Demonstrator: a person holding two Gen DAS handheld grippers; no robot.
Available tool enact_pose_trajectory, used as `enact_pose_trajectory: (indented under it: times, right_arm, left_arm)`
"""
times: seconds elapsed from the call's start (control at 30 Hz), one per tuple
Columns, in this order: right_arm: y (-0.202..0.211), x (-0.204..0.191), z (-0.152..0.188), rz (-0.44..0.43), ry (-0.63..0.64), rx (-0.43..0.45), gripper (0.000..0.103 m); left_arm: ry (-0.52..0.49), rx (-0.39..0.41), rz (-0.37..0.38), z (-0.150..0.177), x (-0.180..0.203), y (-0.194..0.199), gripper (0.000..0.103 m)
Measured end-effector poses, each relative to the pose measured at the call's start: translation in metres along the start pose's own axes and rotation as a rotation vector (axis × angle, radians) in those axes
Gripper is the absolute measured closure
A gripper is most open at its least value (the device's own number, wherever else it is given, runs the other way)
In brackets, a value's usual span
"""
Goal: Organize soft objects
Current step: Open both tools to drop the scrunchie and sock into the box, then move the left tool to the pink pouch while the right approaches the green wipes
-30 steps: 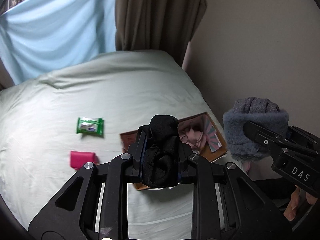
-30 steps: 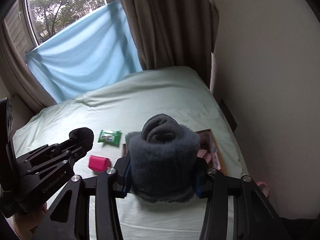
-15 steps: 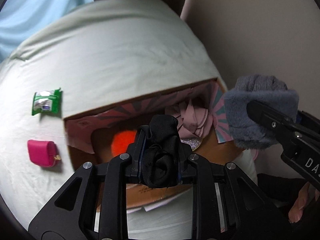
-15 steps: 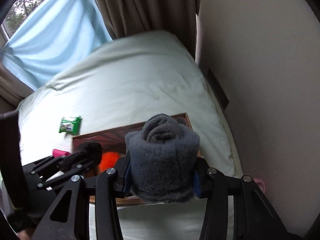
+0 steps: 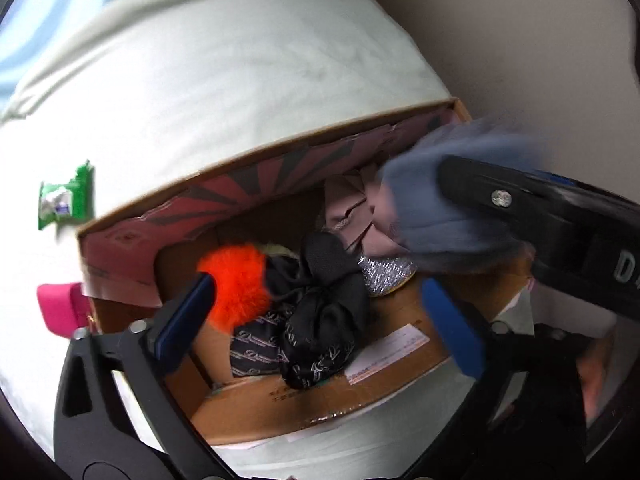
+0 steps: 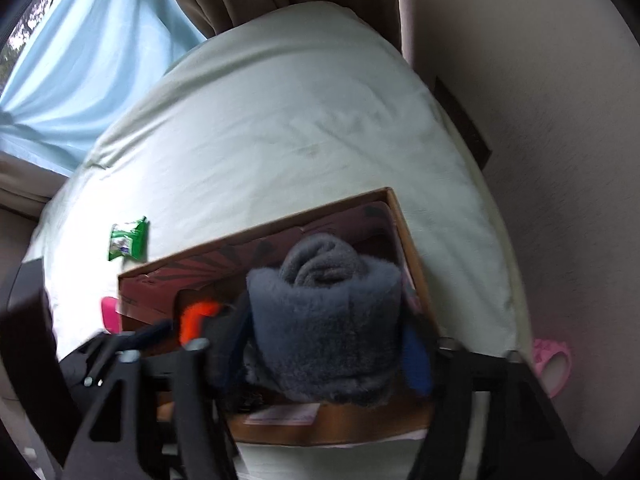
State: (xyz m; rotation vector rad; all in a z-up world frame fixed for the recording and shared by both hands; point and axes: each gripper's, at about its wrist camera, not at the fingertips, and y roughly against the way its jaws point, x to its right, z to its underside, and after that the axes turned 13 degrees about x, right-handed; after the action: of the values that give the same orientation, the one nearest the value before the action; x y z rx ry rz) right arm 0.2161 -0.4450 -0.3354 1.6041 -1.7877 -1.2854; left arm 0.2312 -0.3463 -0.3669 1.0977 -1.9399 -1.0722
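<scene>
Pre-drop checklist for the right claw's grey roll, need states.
1. Left claw open, black bundle in box: ok.
2. Right claw gripping grey roll: ok.
3. Roll over the box: ok.
4. Landing spot free: cannot tell, roll hides it; orange pompom and pink cloth already fill much of the box.
5. Left claw out of the drop path: not ok, it hangs over the box.
</scene>
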Motion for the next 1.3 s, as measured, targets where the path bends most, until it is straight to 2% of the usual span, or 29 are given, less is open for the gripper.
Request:
enact_pose_trajectory:
  times: [0.07, 0.23, 0.37, 0.7, 1.03, 1.3]
  right_arm:
    - [0.001, 0.002, -0.001, -0.014, -0.019, 0.023, 0.001]
    - [0.008, 0.002, 0.001, -0.021, -0.005, 0.039, 0.001]
    - [0.017, 0.001, 0.002, -0.033, -0.012, 0.058, 0.001]
    - [0.063, -0.013, 0.006, -0.033, 0.027, 0.11, 0.001]
    - [0.151, -0.072, 0.021, -0.026, 0.135, 0.201, 0.001]
    - [0.212, -0.137, 0.041, -0.065, 0.175, 0.267, 0.001]
  left_arm:
    - [0.003, -0.002, -0.003, 0.004, -0.002, 0.004, 0.0]
    - [0.037, -0.012, 0.002, 0.009, -0.01, 0.01, 0.0]
    - [0.032, -0.003, -0.008, 0.006, -0.015, 0.03, 0.0]
    - [0.012, 0.073, -0.031, 0.004, -0.013, 0.08, 0.0]
    - [0.062, 0.188, -0.066, 0.025, -0.043, 0.184, 0.0]
    - [0.107, 0.29, -0.114, 0.059, -0.094, 0.274, 0.0]
